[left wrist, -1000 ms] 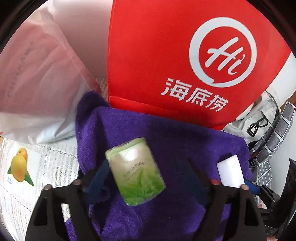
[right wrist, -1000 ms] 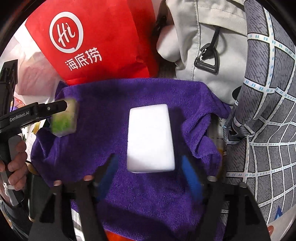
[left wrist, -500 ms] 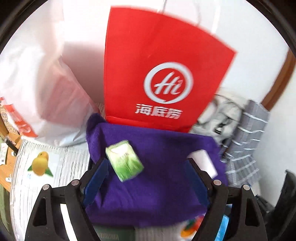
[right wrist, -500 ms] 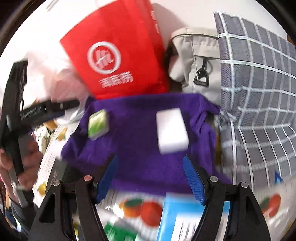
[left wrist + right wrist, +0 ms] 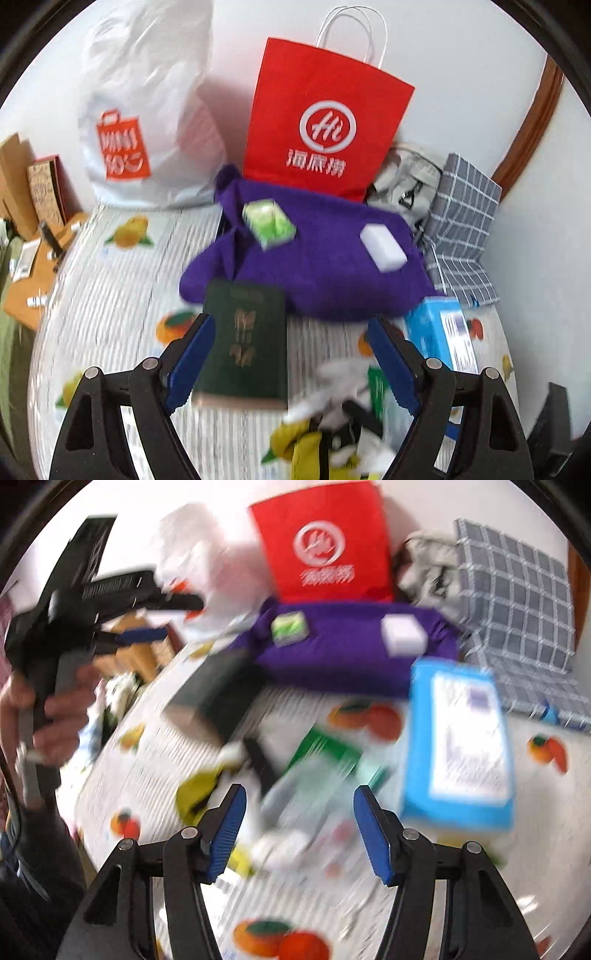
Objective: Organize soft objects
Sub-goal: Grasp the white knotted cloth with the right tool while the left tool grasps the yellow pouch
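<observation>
Tissue pack (image 5: 269, 222) and sponge (image 5: 383, 248) on the towel (image 5: 332, 284) look light, squashy; I'd pinch their long sides, both my grippers (image 5: 291, 354) (image 5: 298, 829) gaping, the right's jaws just narrowed on nothing

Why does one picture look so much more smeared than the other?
Right wrist view: heavy motion blur, the blue box and fruit-print cloth streaked. Left wrist view: milder blur, the red bag logo still legible. Both bend straight edges, fisheye-style, with dark corners.

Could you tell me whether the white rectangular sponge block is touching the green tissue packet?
Apart: the left wrist view shows bare purple towel between white sponge block and green packet.
</observation>
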Demonstrator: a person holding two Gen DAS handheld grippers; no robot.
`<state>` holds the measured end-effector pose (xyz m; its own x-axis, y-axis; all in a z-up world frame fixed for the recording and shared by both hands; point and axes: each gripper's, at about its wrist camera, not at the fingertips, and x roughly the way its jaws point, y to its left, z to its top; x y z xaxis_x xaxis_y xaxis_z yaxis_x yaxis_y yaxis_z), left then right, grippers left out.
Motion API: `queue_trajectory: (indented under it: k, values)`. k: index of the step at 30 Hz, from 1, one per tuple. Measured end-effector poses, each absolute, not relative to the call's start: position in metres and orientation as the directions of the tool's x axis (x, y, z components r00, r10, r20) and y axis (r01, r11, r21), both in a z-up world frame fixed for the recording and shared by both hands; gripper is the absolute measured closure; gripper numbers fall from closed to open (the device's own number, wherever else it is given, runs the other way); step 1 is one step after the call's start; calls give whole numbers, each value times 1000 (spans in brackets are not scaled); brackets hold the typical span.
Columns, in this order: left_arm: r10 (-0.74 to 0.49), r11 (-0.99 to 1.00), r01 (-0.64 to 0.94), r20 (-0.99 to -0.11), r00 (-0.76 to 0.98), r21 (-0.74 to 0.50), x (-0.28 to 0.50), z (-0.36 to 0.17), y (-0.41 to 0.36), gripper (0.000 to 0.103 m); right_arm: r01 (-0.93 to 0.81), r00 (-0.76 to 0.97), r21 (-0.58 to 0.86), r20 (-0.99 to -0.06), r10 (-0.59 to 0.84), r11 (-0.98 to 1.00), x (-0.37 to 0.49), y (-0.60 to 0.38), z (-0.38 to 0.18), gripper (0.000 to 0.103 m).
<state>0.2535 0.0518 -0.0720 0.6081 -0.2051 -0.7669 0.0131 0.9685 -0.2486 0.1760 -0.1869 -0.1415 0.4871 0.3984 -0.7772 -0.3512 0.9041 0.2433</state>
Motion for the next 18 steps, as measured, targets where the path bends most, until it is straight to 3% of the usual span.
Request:
queue_trajectory:
  k: [6, 9, 18]
  values:
    - [-236, 960, 15, -776, 586, -280, 211, -85, 59, 19, -333, 468, 240, -797, 381, 912, 159, -177, -172, 44]
    - [-226, 964, 19, -784, 578, -264, 194, -90, 63, 19, -322, 484, 207, -802, 349, 924, 156, -172, -180, 71]
    - [-180, 977, 2, -823, 539, -212, 162, -115, 66, 19, -331, 573, 204, -732, 368, 921, 123, -180, -154, 71]
